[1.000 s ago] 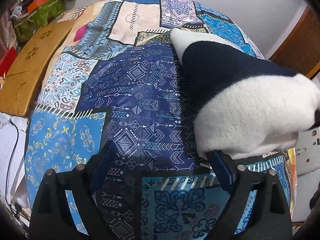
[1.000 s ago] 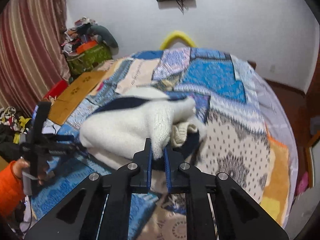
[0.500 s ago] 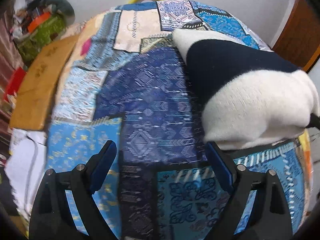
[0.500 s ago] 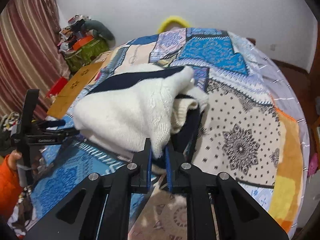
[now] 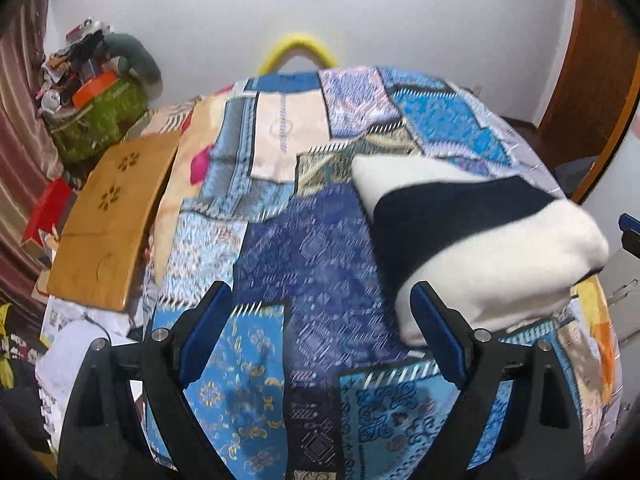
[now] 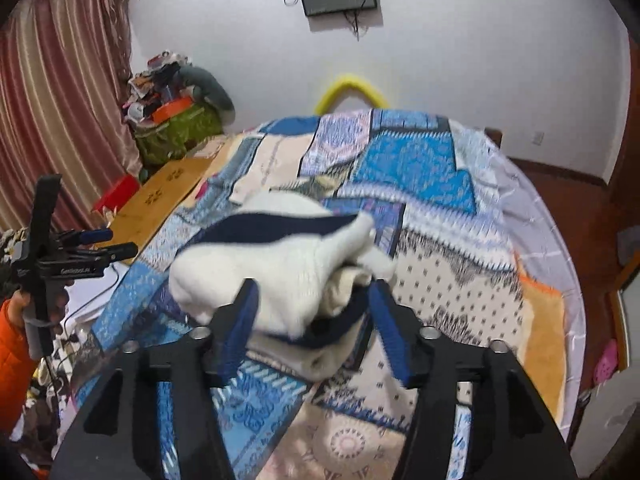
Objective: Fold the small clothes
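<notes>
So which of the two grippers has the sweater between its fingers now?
The right gripper: its jaws have just been opening around the white-and-navy sweater. The left gripper frames only bedspread.

Both grippers are matte black frames with silver screw heads at the finger pivots and blue pads [image 6: 240,322] lining the fingers; the left gripper [image 6: 96,246] carries small white lettering, and its holder wears an orange sleeve [image 6: 14,364]
</notes>
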{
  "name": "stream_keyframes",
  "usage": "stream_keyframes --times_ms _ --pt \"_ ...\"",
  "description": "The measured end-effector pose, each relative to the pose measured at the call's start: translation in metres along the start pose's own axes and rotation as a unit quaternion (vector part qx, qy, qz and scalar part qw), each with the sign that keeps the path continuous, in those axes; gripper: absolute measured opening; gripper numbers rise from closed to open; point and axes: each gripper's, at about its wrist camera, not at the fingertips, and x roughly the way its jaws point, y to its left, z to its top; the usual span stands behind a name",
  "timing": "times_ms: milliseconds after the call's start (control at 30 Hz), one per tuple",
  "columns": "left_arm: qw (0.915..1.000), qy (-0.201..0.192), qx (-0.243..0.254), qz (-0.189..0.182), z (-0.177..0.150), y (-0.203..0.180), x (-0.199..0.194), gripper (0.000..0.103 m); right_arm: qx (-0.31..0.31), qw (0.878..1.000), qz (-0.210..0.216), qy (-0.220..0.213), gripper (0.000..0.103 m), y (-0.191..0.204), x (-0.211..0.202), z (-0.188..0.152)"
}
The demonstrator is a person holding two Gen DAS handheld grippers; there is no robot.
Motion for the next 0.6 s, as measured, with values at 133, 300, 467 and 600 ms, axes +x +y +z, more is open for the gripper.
stream_keyframes --times_ms 133,300,467,600 --pt "0.9997 -0.016 0.015 -0.006 0.015 -0.011 -0.003 0.091 0.004 1.0 -0.006 -0.004 0.079 -0.002 0.009 0.013" --pt "0.9996 -0.007 0.025 -0.009 0.029 -0.027 0.011 0.091 0.029 0.999 0.002 0.032 0.082 -0.01 0.041 0.019" --pt "0.998 0.046 0.015 -0.04 0.036 -0.038 0.047 0.091 0.088 0.992 0.02 0.083 0.082 -0.026 0.076 0.011" --pt "0.9934 0.087 -0.007 -0.075 0.035 -0.038 0.073 0.091 0.135 0.983 0.048 0.11 0.085 -0.039 0.091 0.0"
